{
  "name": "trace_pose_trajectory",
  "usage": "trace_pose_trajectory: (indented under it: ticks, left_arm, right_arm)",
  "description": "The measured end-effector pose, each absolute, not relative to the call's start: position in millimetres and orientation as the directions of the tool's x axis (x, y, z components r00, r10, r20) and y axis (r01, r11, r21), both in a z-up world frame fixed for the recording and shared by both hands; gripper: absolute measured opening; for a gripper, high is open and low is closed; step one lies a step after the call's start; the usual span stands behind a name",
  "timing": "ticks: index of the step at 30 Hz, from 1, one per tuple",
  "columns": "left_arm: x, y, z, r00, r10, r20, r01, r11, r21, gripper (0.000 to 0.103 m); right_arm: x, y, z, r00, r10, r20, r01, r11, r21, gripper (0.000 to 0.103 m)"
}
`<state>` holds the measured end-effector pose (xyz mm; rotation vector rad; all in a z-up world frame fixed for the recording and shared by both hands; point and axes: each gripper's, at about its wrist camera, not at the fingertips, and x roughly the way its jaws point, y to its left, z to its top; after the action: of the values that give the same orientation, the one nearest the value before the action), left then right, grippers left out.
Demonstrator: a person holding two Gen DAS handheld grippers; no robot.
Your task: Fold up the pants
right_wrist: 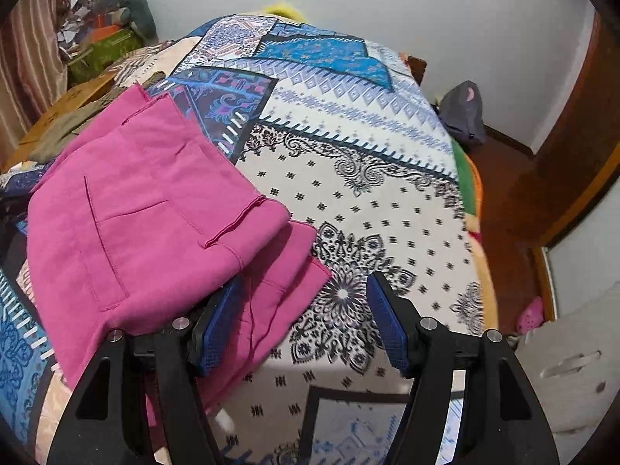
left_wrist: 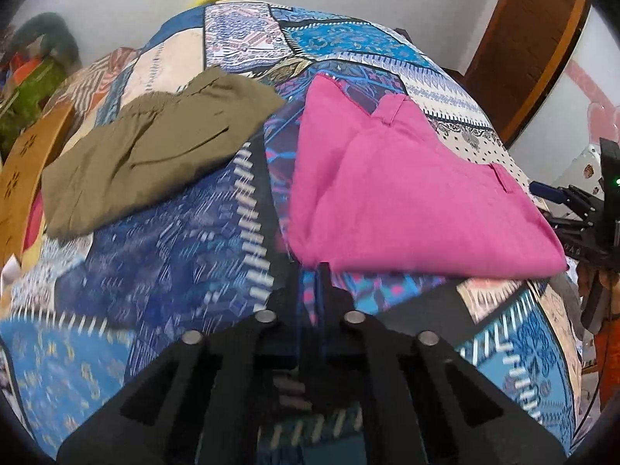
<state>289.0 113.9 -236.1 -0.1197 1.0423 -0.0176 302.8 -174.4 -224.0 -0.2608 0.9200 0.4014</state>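
Folded pink pants (left_wrist: 407,197) lie on a patterned bedspread (left_wrist: 162,263); they also show in the right wrist view (right_wrist: 147,224). My left gripper (left_wrist: 319,271) is shut and empty, its tips just short of the pants' near edge. My right gripper (right_wrist: 302,290) is open wide over the pants' right corner, its left pad (right_wrist: 221,310) lying on the cloth and its right pad (right_wrist: 387,321) over the bedspread (right_wrist: 368,178). The right gripper also shows at the right edge of the left wrist view (left_wrist: 558,197).
Folded olive pants (left_wrist: 155,147) lie to the left of the pink ones. A wooden headboard (left_wrist: 23,170) and a pile of clothes (right_wrist: 104,35) stand at the left. A wooden door frame (right_wrist: 573,124) and a grey bag (right_wrist: 463,116) are at the right, past the bed's edge.
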Motion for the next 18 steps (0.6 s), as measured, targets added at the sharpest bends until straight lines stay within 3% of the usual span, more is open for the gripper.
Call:
trace_pose_trajectory:
  ticks: [6,11,16,18]
  left_arm:
    - [274,120,-223,0.51,-0.076,-0.857,-0.05,0.992,-0.118,0.002]
    - [279,120,-199,0.554,-0.067,-0.83,-0.028,0.995,-0.099,0.004]
    - [307,123,-197,0.547,-0.09,-0.832,-0.037,0.991,-0.131,0.03]
    - [323,125,-205,0.526,-0.109,-0.844,-0.043,0.987,-0.154,0.031]
  right_arm:
    - [279,-181,-193,0.609,0.186,-0.771,-0.402,0.911,-0.098,0.062]
    - [261,-172,-172,0.633,0.238,-0.737,-0.416,0.907,-0.064,0.062]
    - [257,-148,-187,0.555,0.316,-0.77,-0.468,0.884,0.026,0.062]
    - [260,-143,-199,0.53,0.319,-0.786,-0.455,0.889,0.054,0.062]
